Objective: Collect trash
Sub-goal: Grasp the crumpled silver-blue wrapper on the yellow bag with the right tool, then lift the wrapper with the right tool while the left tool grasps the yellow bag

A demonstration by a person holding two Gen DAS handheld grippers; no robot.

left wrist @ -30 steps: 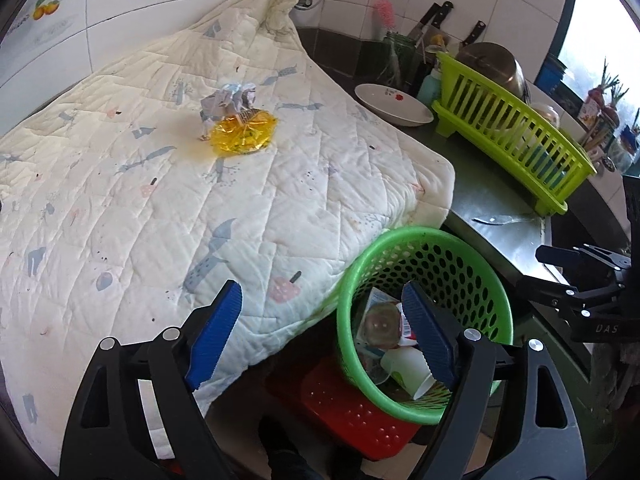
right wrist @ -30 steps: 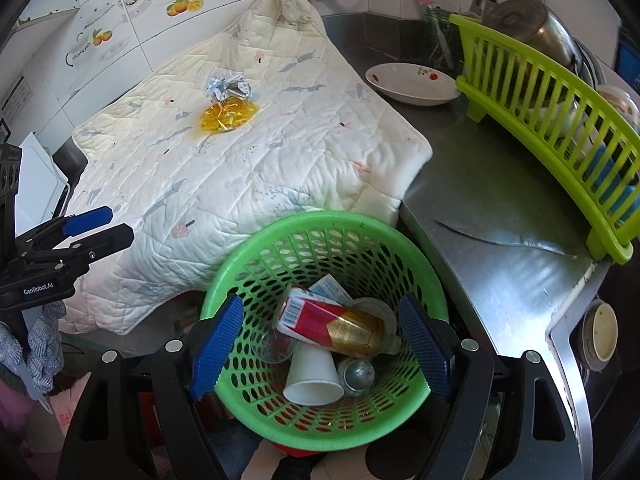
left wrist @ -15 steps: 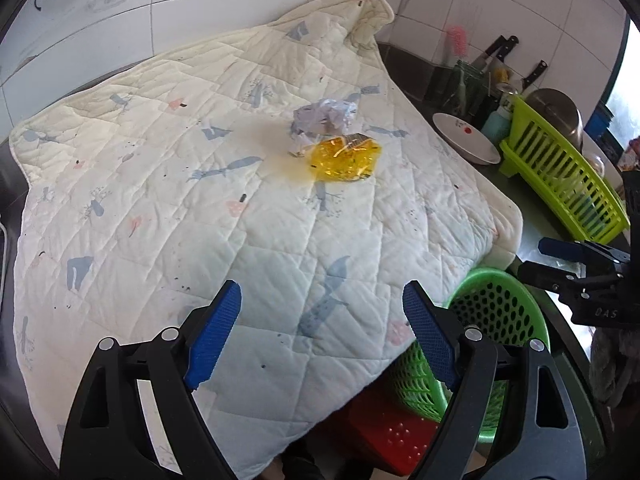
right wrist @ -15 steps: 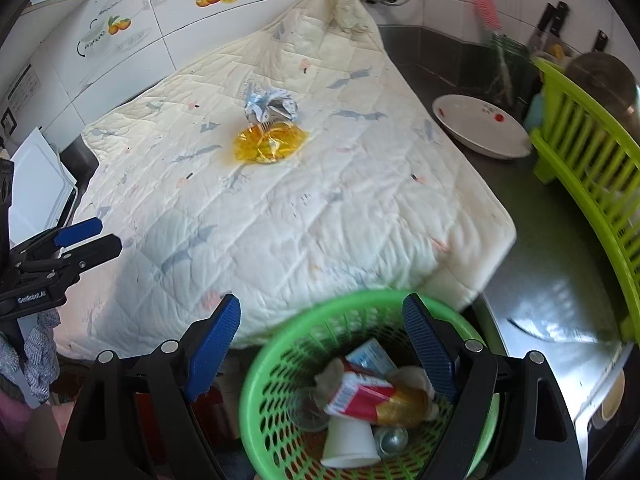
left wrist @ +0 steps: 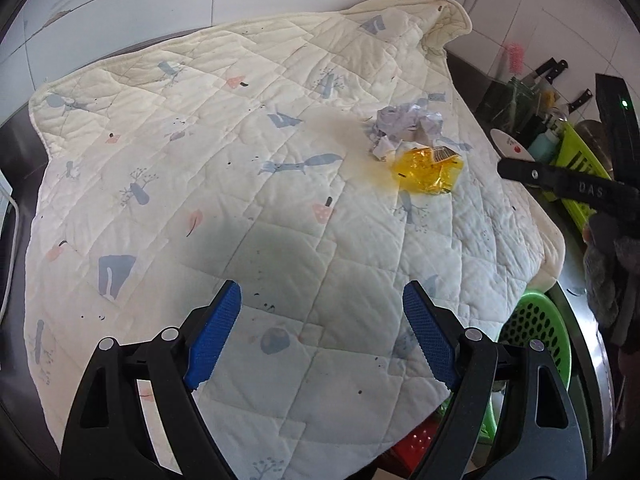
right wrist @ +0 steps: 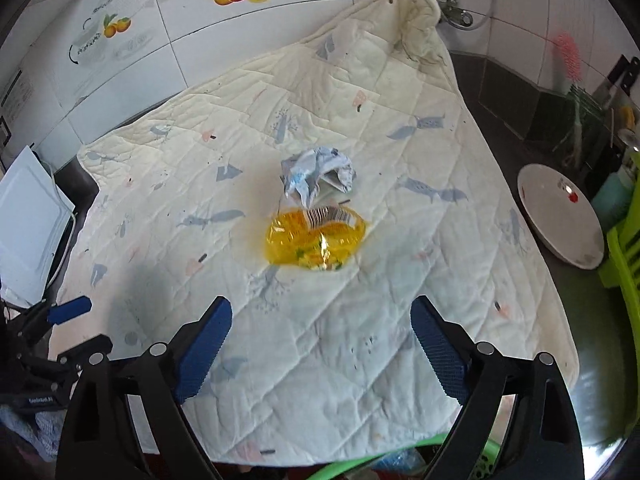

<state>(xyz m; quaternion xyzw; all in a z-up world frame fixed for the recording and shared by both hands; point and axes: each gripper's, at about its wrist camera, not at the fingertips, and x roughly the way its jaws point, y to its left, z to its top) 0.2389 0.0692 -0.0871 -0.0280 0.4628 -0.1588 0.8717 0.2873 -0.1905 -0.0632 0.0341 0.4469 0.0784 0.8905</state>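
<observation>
The trash left to collect is two pieces lying touching each other on the quilted cover: a crumpled yellow wrapper (right wrist: 316, 240) with a barcode strip on its top edge, and a ball of crumpled paper (right wrist: 318, 176) just behind it. Both sit near the middle of the quilt (right wrist: 400, 280), which is spread over the table. The green basket (left wrist: 534, 336) stands below the quilt's near edge; what fills it is mostly hidden here.

The right hand-held gripper (right wrist: 322, 348) hangs above the quilt with the yellow wrapper ahead of it, its jaws opening and nothing between them. The left hand-held gripper (left wrist: 322, 334) is held apart too, empty, over bare quilt well to the side of the trash.

Risks, as I judge them: the wrapper is thin and slippery-looking, so a shallow pinch could slide off or catch the quilt fabric and drag it. Closing on both pieces at once may leave the paper ball behind. With the two grippers heading the same way, they could bump.

Writing: "DAS" reads on the right gripper's arm in the left view; the left gripper's body bears a small label, possibly "GenRobot.AI", though too small to be sure. The barcode digits are unreadable.
</observation>
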